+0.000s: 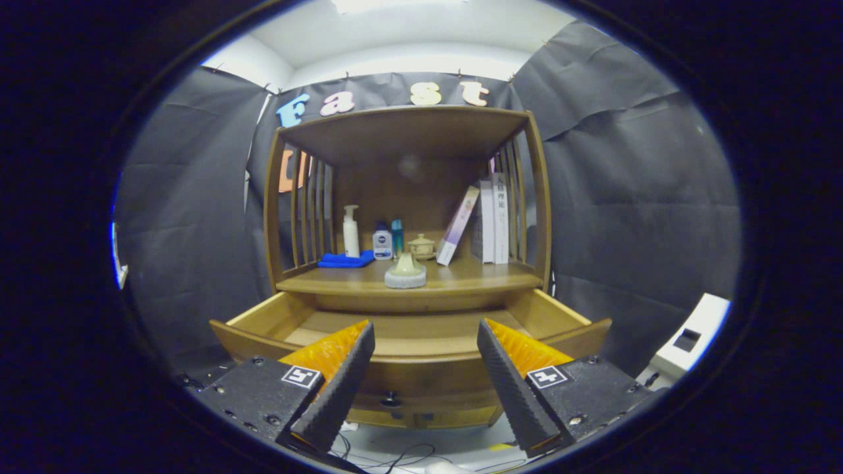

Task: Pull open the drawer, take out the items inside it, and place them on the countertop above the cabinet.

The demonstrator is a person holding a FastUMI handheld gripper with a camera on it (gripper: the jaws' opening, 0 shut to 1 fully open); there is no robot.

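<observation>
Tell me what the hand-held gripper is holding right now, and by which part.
Nothing. The hand-held gripper is open, its fingers spread apart in front of the pulled-out drawer, with nothing between them.

Dark cloth walls (625, 197) hang creased around my booth, pinned up near a white ceiling (408, 39) with a bright light strip (395, 5) overhead. Ahead of me a wooden shelf unit (537, 197) with slatted sides stands against the back cloth. Pale floor (461, 447) below, thin black cables (408, 454) trailing across it. White box (691, 336) off to my right.
</observation>
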